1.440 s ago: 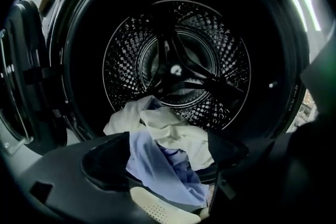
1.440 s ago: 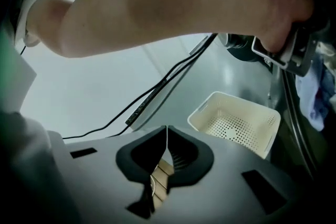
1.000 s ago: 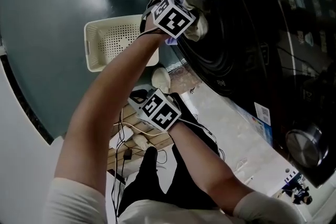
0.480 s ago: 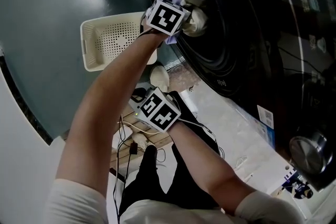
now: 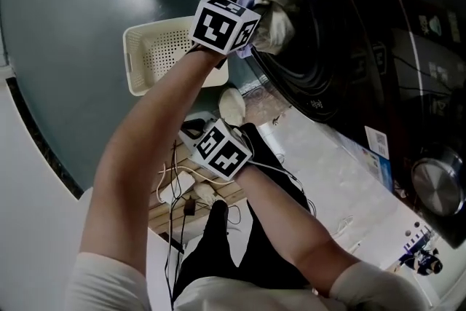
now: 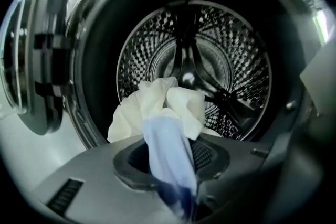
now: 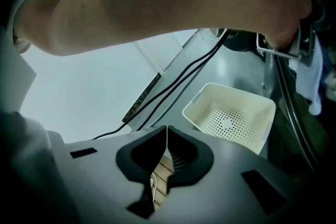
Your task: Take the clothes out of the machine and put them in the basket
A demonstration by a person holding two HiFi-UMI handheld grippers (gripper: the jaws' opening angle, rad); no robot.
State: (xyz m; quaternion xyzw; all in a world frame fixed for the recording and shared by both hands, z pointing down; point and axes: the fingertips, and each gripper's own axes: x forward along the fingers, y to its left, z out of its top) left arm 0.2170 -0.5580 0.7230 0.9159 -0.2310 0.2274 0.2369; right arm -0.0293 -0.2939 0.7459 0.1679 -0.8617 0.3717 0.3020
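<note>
**Pale fabric being gripped at the mouth of the drum**

At the left of the head view, the cream basket (image 5: 132, 62) is sitting on the grey floor (image 5: 73, 25), just beside the front of the machine. Right of it, the person's left arm is reaching up with the left tool (image 6: 176, 189). Its jaws are closing on a bundle of clothes (image 5: 271, 7). A pale blue strip of the fabric is running down between the jaws, and the tool is gripping it there. The white, crumpled rest of the bundle is bunching at the lip of the opening, in front of the perforated steel drum (image 6: 231, 60).

Lower in the head view, the right tool (image 7: 166, 136) is hovering with its jaws pressed together and nothing between them. The basket is showing beyond it and to its right.

At the right, the dark washing machine (image 5: 342, 47) is filling the frame, and the bundle is hanging at its round opening.
</note>
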